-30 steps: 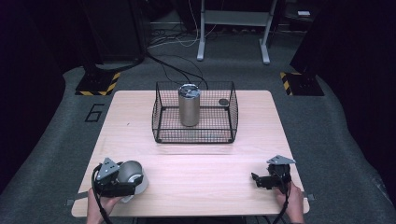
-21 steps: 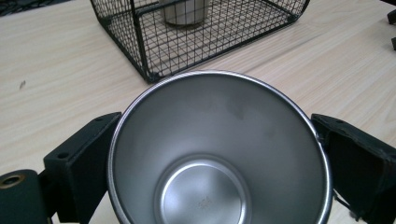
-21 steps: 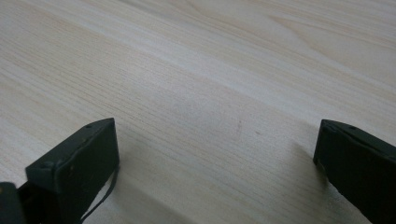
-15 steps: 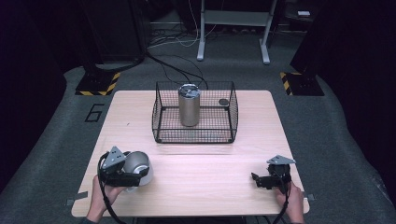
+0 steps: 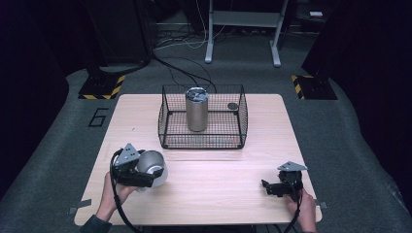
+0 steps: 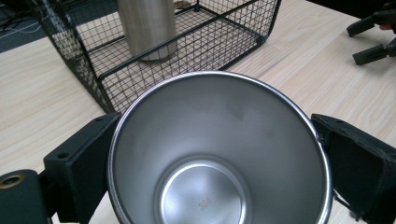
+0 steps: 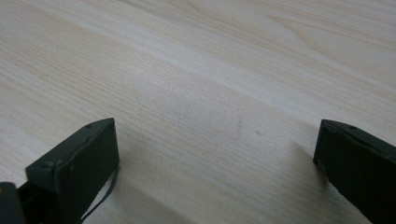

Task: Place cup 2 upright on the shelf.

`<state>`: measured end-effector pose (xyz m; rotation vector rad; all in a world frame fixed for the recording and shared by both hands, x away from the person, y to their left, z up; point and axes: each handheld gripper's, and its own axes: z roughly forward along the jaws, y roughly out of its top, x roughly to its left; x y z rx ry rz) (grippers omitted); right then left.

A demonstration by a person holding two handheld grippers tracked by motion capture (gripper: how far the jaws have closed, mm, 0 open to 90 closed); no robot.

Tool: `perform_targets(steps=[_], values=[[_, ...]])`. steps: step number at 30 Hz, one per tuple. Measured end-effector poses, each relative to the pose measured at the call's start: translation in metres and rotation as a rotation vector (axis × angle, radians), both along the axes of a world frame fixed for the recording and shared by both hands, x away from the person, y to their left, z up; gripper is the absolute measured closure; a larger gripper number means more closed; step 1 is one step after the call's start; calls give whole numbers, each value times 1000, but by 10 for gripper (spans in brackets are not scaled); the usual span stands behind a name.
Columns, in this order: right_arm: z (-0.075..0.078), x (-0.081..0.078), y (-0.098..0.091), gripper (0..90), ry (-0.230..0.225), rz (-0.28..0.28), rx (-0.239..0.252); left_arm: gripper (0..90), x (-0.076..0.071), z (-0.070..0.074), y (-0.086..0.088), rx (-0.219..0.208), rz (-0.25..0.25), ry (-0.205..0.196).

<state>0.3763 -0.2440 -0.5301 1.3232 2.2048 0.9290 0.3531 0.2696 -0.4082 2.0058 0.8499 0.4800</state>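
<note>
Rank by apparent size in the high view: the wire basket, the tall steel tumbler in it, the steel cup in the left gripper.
1. wire basket, clearly largest.
2. tall steel tumbler.
3. steel cup, looking smaller, though tipped toward the camera and partly hidden by the left gripper, so unsure.

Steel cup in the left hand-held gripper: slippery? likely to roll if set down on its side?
Probably stiff: the cup looks like thin polished metal, so the jaws of the left hand-held gripper pressing its sides shouldn't dent it. Likely slippery, since the wall is smooth and tapers toward the base. On its side on the table it would probably roll in a curve.
</note>
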Motion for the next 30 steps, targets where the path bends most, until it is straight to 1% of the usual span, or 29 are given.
perform_targets(steps=[5,6,7,11,14,15,19,20,21,23,25,26,29,30], values=[[0,0,0,0,-1,1,-1,61,4,5,-7,10,-22,-2],[0,0,0,0,-2,1,0,60,6,8,-11,18,-38,-3],[0,0,0,0,2,1,-2,60,7,9,-13,16,-41,-8],[0,0,0,0,0,2,-1,61,11,13,-17,18,-52,-10],[0,0,0,0,-3,0,1,61,16,18,-23,14,-67,-15],[0,0,0,0,-1,1,1,60,17,19,-24,19,-76,-12],[0,0,0,0,1,1,-2,60,21,22,-28,19,-84,-14],[0,0,0,0,-5,-1,2,61,24,24,-32,17,-86,-21],[0,0,0,0,2,1,-1,60,25,25,-32,20,-93,-18],[0,0,0,0,1,0,1,60,28,28,-35,18,-98,-23],[0,0,0,0,-1,2,0,60,31,30,-37,16,-108,-20],[0,0,0,0,-4,1,3,60,32,31,-38,16,-110,-27],[0,0,0,0,-3,0,3,60,33,33,-41,21,-110,-31],[0,0,0,0,-1,0,-1,60,37,36,-43,25,-118,-34]])
